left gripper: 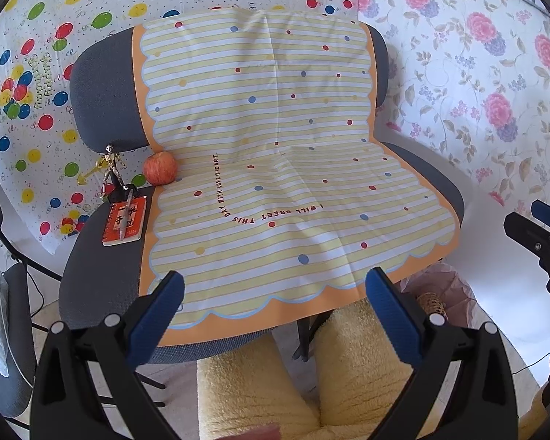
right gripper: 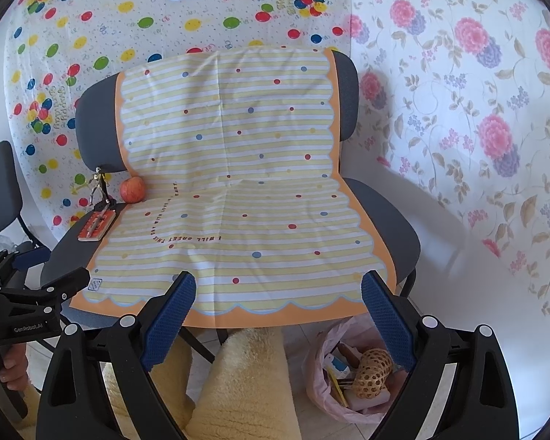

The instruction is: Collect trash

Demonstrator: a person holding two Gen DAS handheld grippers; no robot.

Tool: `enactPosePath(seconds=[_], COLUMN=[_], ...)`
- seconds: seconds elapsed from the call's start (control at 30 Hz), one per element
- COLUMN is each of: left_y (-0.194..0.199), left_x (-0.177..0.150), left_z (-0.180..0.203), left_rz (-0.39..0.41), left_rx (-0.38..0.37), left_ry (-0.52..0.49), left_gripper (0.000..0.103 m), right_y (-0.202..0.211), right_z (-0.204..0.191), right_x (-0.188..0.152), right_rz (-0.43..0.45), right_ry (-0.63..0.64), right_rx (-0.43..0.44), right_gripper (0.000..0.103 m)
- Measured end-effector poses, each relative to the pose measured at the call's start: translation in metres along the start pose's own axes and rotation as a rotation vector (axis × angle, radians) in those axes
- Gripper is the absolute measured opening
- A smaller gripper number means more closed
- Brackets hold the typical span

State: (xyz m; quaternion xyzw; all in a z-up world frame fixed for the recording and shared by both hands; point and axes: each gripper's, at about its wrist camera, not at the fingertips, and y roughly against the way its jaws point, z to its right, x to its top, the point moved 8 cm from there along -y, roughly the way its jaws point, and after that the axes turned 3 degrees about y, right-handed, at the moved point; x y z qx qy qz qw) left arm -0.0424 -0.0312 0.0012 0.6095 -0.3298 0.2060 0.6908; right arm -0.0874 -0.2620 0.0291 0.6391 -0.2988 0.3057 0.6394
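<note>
I'm holding both claws, left gripper [left gripper: 275,293] and right gripper [right gripper: 278,293], wide over the cloth-draped chair [left gripper: 102,84]; apple [left gripper: 160,168], notebook [left gripper: 125,220] and figurine [left gripper: 112,168] are sitting left, pink trash bag [right gripper: 330,352] below.

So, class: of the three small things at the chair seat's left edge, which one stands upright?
The gold figurine, standing on its legs. The apple is round and the red notebook lies flat with a pen across it.

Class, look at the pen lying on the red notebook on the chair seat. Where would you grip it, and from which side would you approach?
Grip the pen across the middle of its barrel, coming from above with the jaws either side of it. It lies flat along the notebook, so only its top and sides are free. The open left gripper is probably nearer.
</note>
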Motion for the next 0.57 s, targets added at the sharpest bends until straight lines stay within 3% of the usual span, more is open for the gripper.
enactPosePath(seconds=[0.17,0.33,0.4,0.5,0.57], left_y=[-0.001,-0.016,-0.034,-0.067,-0.087], left_x=[0.002,0.009,0.008,0.002,-0.003], left_z=[-0.001,-0.011,-0.015,-0.028,-0.042], left_rz=[0.020,0.014,-0.040,-0.103,-0.135], left_rx=[0.011,0.024,0.038,0.075,0.117], left_ry=[0.002,0.007,0.015,0.041,0.067], left_gripper=[0.096,0.096,0.096,0.096,0.096], right_y=[-0.006,-0.040,-0.066,-0.133,-0.179], right_z=[0.003,0.004,0.007,0.024,0.038], right_x=[-0.004,-0.004,0.001,0.002,0.005], right_rz=[-0.004,-0.035,-0.050,-0.149,-0.204], right_ry=[-0.014,-0.018,0.011,0.070,0.068], right_rx=[0.007,0.033,0.036,-0.036,-0.035], right_gripper=[0.091,0.091,0.091,0.091,0.091])
